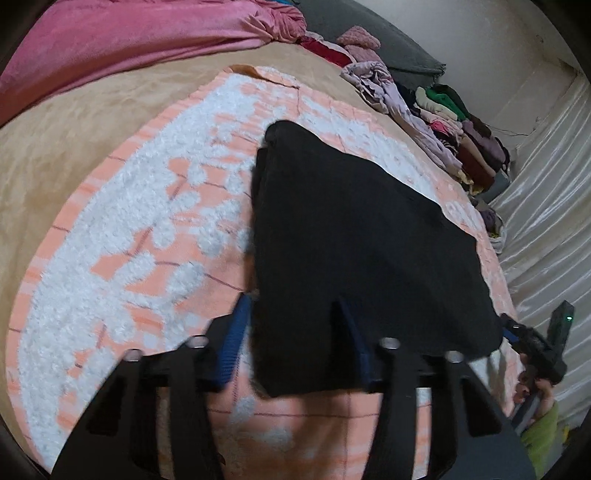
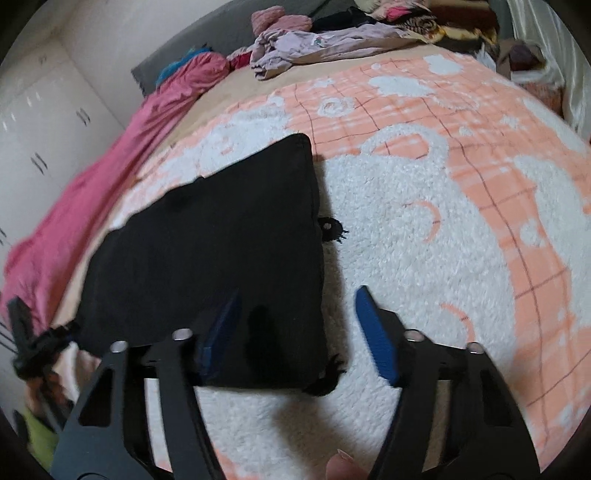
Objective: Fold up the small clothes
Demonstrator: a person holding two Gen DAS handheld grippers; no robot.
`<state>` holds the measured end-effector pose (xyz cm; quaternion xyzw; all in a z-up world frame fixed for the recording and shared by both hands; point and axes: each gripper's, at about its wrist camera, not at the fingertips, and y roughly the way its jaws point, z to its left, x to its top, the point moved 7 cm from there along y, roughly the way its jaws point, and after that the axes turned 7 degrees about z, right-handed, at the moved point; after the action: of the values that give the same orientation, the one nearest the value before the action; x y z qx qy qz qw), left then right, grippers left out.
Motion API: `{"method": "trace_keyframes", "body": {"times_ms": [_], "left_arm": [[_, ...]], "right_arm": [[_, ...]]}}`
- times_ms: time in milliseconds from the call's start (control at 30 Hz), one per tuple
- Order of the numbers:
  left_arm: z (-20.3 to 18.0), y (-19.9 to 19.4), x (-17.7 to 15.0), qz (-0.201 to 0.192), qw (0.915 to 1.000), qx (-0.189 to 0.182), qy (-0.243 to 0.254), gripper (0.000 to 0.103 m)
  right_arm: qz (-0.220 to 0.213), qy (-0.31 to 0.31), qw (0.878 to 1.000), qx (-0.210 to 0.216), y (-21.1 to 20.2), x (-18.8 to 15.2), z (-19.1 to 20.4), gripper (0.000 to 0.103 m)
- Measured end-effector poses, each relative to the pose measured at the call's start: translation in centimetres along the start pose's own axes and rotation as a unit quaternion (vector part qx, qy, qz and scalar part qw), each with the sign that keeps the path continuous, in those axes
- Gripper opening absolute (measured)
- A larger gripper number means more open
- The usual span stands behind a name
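- Left wrist view: bed under a tan sheet (image 1: 74,147), with a peach-and-white fleece blanket (image 1: 129,229) spread over it.
- Far left: a pink cover (image 1: 129,33) bunched along the bed's far edge.
- Far right: a heap of mixed clothes (image 1: 443,118), lilac, green, maroon, running along the bed's edge beside a pale satin drape (image 1: 546,206).
- Nothing lying between the hand-held grippers and the garment.
- Black folded garment (image 1: 351,229) flat on the blanket, near the middle, thick layered edge on its left side, surface plain and dark, roughly four-sided.
- Left hand-held gripper (image 1: 295,332) partly open over the garment's near left corner: one blue finger (image 1: 232,347) off the cloth on the blanket, the other on top of the cloth; whether the pads pinch the fabric, cannot tell.
- Right wrist view: right hand-held gripper (image 2: 299,332) partly open straddling the garment's (image 2: 207,258) near right corner, left finger (image 2: 218,339) over the black cloth, right finger (image 2: 376,332) above the white fleece (image 2: 406,221); grip not visible, cannot tell.
- Small dark frayed tuft (image 2: 328,376) sticking out at the near right corner, another at the right edge.
- Fingertip (image 2: 343,469) at the bottom of the right view.
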<state>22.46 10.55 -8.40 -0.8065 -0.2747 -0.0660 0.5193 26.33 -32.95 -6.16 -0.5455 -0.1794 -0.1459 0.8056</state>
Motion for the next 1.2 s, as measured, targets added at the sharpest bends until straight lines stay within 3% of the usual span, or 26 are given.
{"method": "trace_keyframes", "body": {"times_ms": [167, 233, 333, 400, 567, 633, 933, 1200], "left_arm": [[-0.5, -0.4, 0.0, -0.007, 0.9999, 0.003, 0.013, 0.023], [-0.7, -0.5, -0.1, -0.008, 0.9998, 0.0, 0.016, 0.019], [-1.0, -0.8, -0.2, -0.01, 0.9997, 0.001, 0.023, 0.016], [-1.2, -1.1, -0.3, -0.011, 0.9996, 0.0, 0.026, 0.015], [-2.1, -2.5, -1.2, -0.016, 0.9989, -0.011, 0.042, 0.013], [-2.1, -2.7, -1.7, -0.014, 0.9988, -0.011, 0.045, 0.012], [0.3, -1.6, -3.0, 0.013, 0.9996, -0.005, 0.025, 0.013], [1.4, -0.9, -2.5, 0.023, 0.9994, -0.024, 0.002, 0.022]], "right_arm": [[0.001, -0.011, 1.0, 0.013, 0.5, 0.2, 0.5, 0.048], [0.003, -0.008, 1.0, 0.027, 0.8, 0.2, 0.6, 0.042], [0.014, 0.001, 0.999, 0.034, 1.3, 0.2, 0.1, 0.026], [0.014, 0.007, 0.999, 0.039, 1.2, 0.2, -0.2, 0.005], [-0.007, 0.033, 0.995, 0.09, -1.2, 0.4, -0.5, 0.004], [-0.011, 0.027, 0.995, 0.091, -1.7, 0.4, -0.2, 0.004], [0.027, 0.002, 1.0, 0.005, 0.6, -0.7, -0.7, 0.004], [0.037, -0.03, 0.998, -0.05, 1.4, -1.2, -0.9, 0.01]]}}
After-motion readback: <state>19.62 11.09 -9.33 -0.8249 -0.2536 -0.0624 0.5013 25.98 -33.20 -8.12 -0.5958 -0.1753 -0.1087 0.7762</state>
